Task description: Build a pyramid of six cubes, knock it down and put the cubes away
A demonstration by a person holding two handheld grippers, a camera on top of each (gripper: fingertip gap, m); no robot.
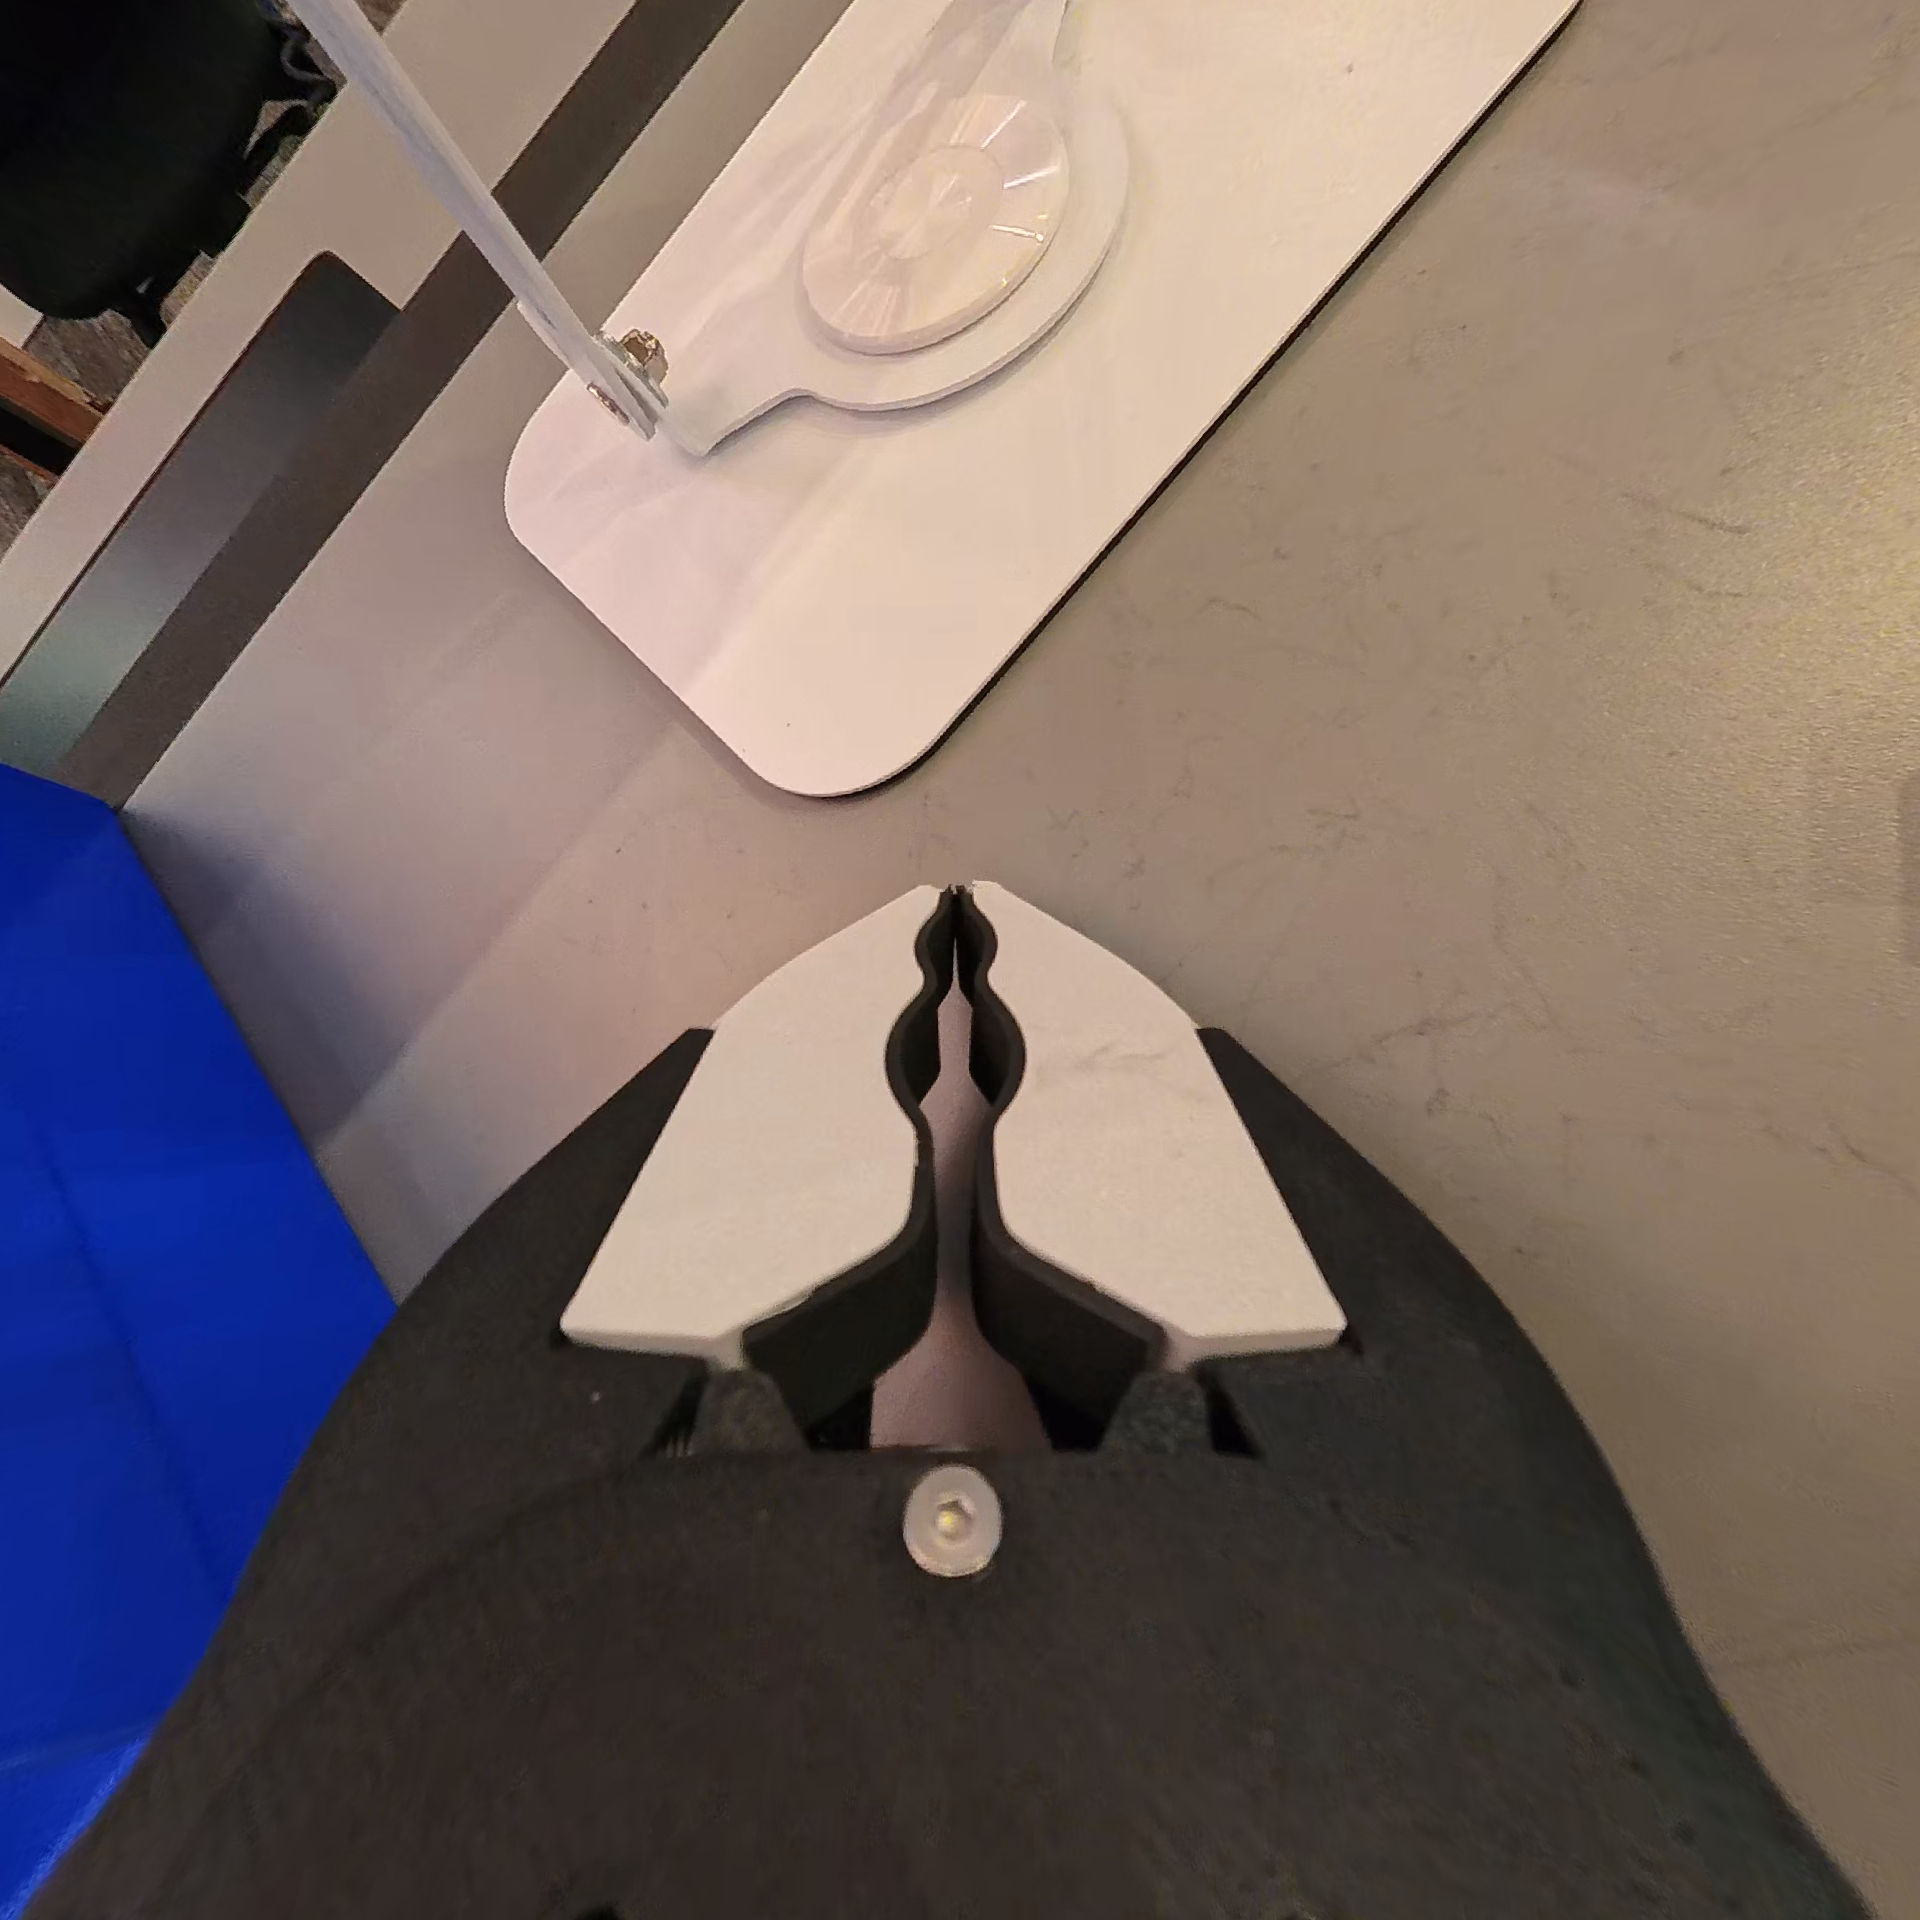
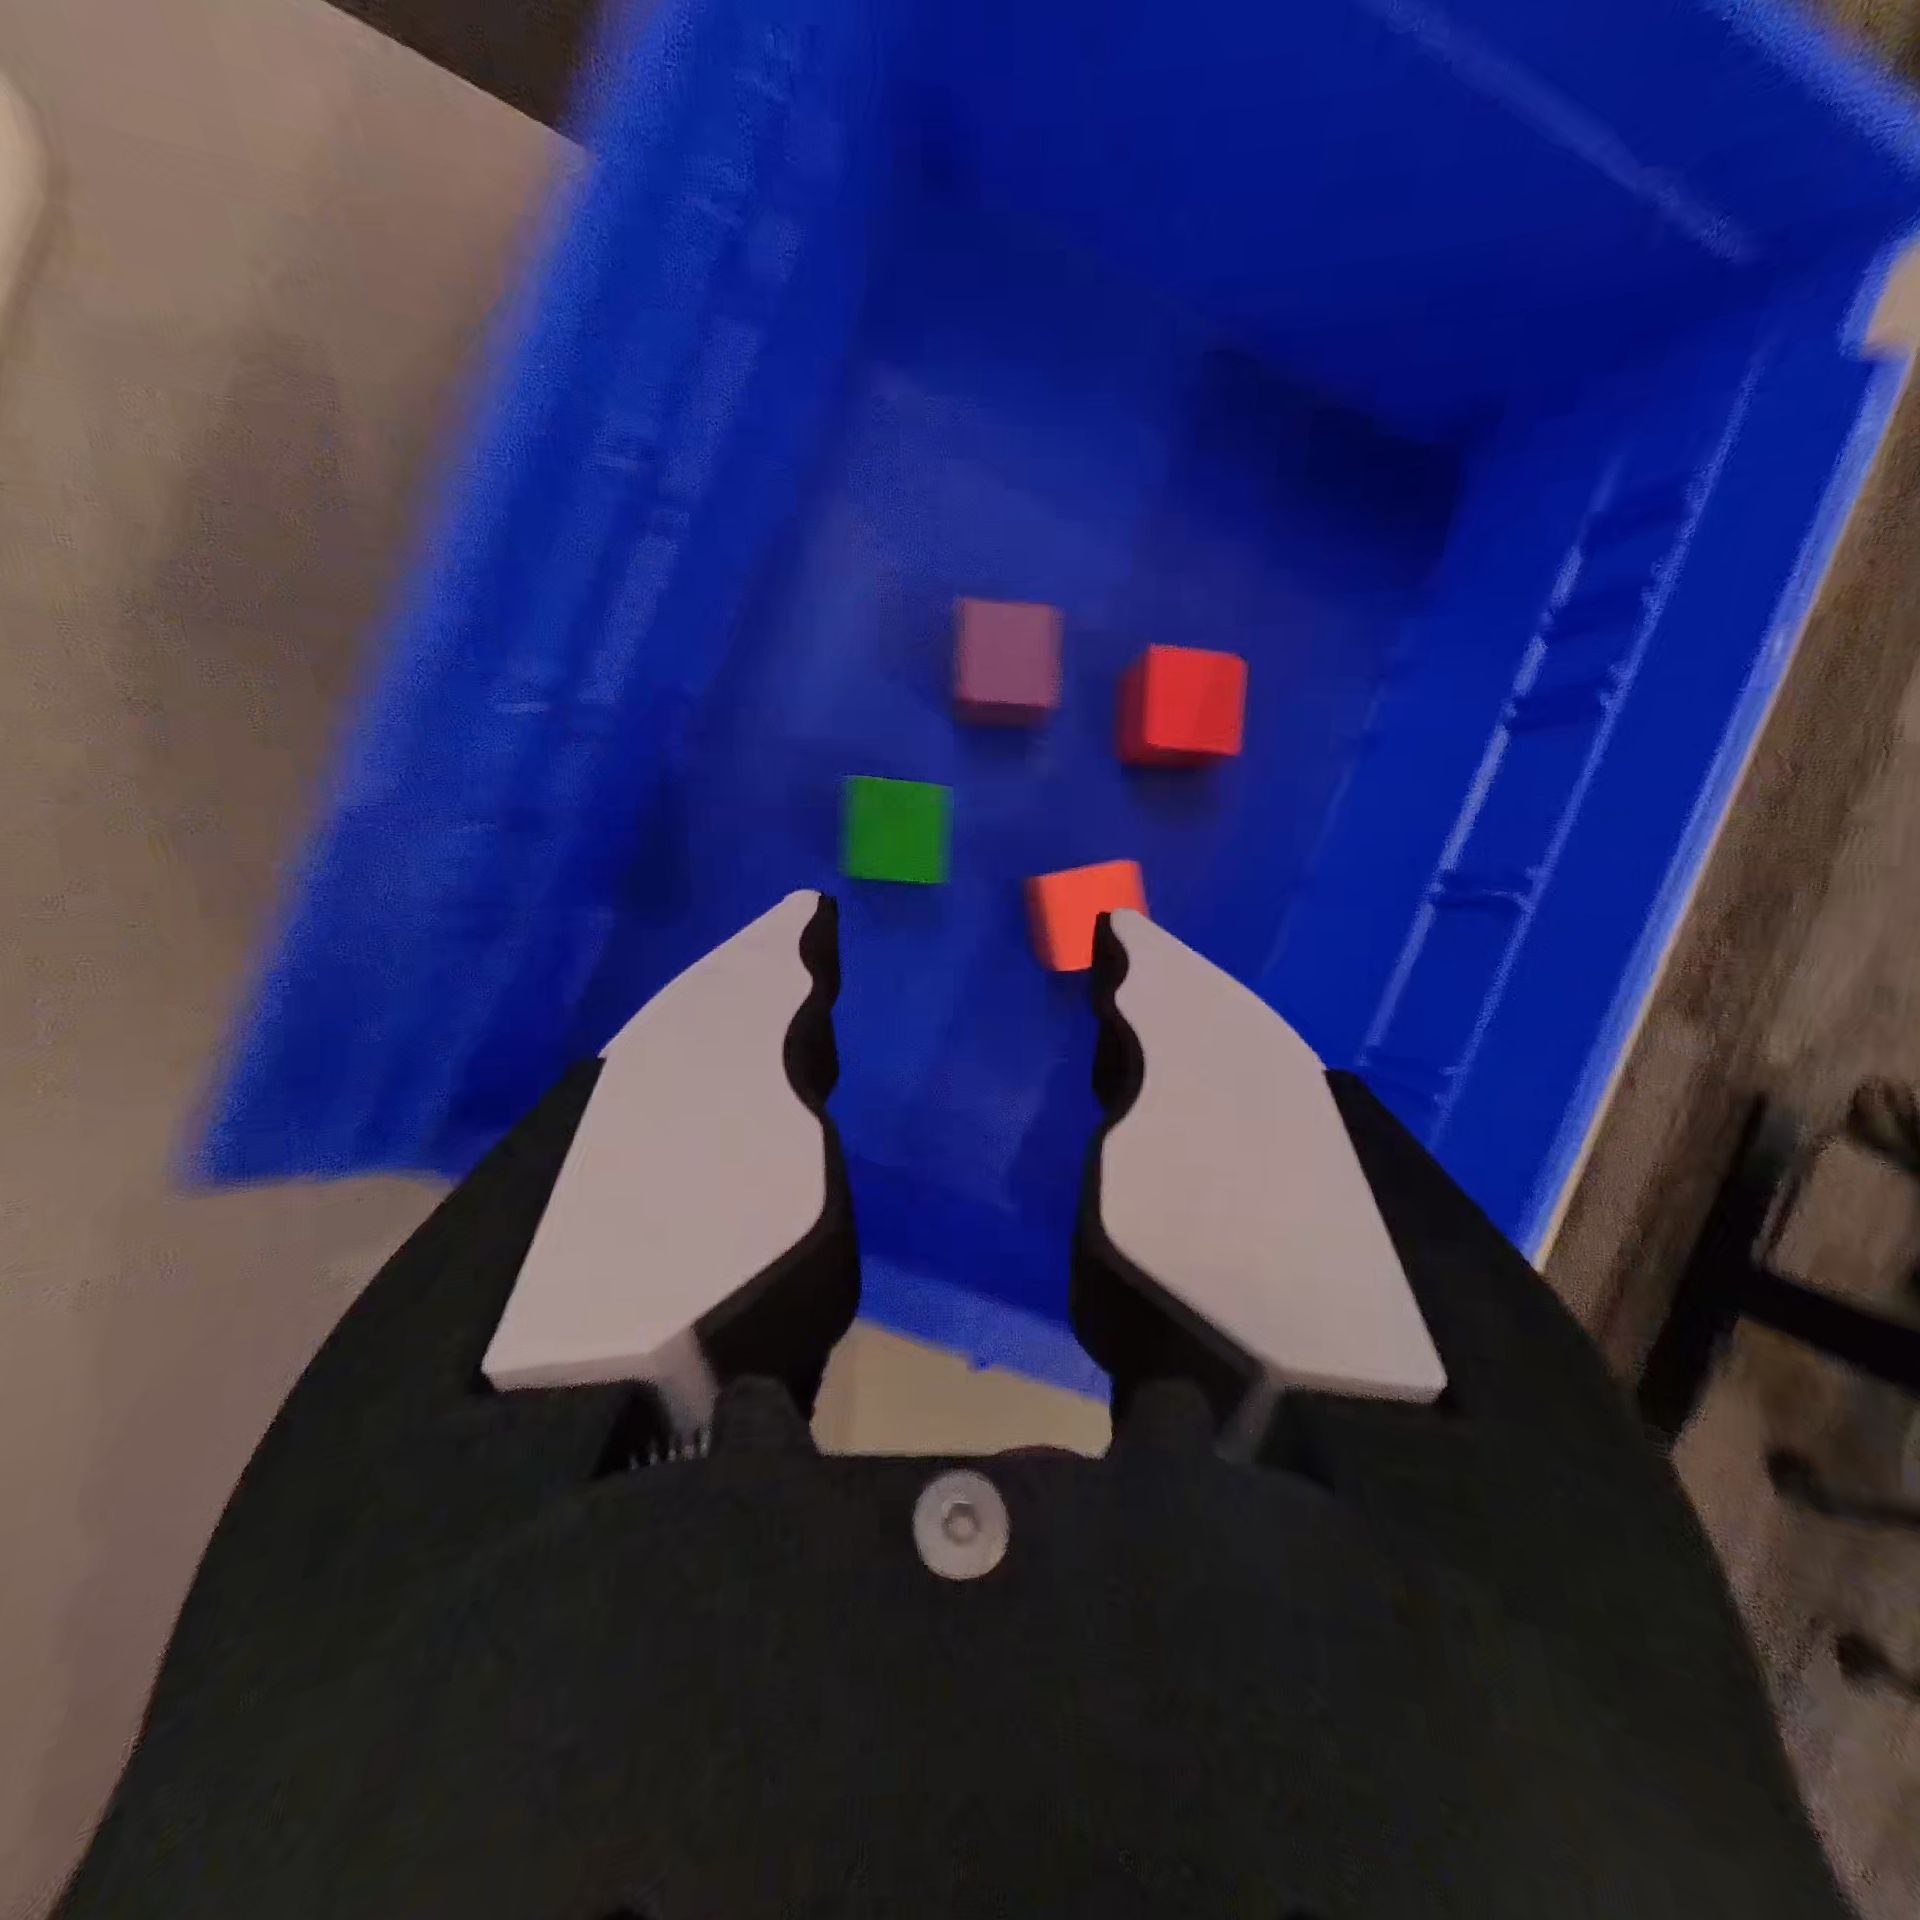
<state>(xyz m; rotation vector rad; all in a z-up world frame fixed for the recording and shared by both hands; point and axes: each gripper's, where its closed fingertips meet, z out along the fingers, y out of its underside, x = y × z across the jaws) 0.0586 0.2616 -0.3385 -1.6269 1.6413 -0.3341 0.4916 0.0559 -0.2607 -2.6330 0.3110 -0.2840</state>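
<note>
Behind the spread, bare right tool point(image 2: 961, 914), its fingertip point(image 2: 1127, 935) partly hides the orange cube point(image 2: 1075, 909).

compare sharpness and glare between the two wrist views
Left wrist view: sharp; the white board carries soft sheen, the clear disc on it glints, and the shut left gripper is crisp. Right wrist view: motion-blurred, the blue bin edges smeared, the green cube and purple cube soft; the open right gripper stays fairly sharp.
</note>
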